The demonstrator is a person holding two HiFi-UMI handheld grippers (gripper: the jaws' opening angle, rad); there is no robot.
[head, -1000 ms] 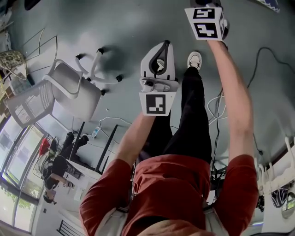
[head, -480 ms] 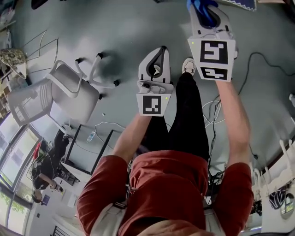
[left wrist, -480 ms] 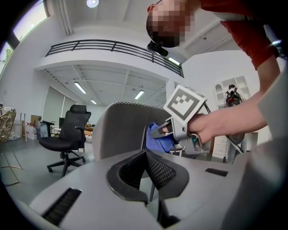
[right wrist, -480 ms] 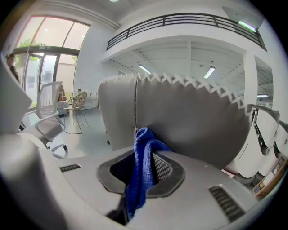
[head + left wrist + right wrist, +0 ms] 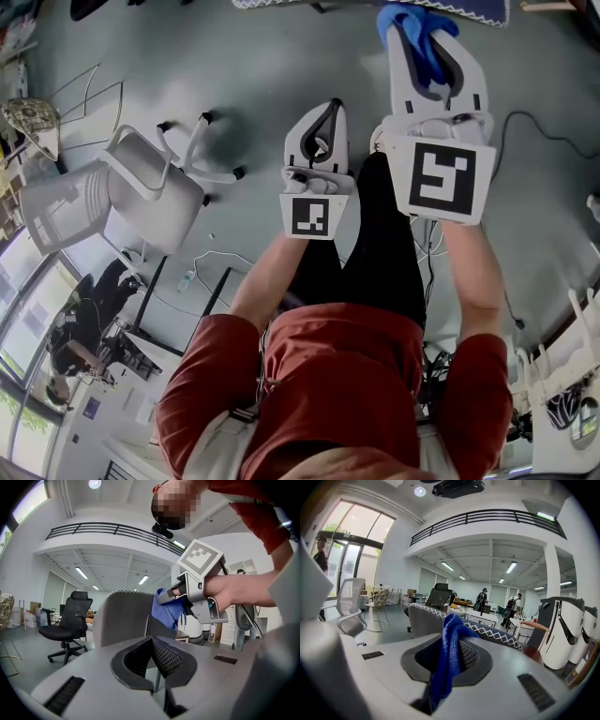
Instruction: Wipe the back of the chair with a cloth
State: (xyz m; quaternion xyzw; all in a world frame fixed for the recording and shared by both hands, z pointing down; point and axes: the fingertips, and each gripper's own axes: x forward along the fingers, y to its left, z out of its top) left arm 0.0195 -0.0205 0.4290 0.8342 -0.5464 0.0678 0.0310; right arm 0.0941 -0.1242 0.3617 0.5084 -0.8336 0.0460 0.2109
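Beyond the right tool's (image 5: pixel 451 641) cloth (image 5: pixel 447 663) stands the chair (image 5: pixel 424 619).

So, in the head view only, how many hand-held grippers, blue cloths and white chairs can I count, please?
Hand-held grippers: 2, the left hand-held gripper and the right hand-held gripper
Blue cloths: 1, the blue cloth, clamped in the right one
White chairs: 1, the white chair, at the left
Total: 4
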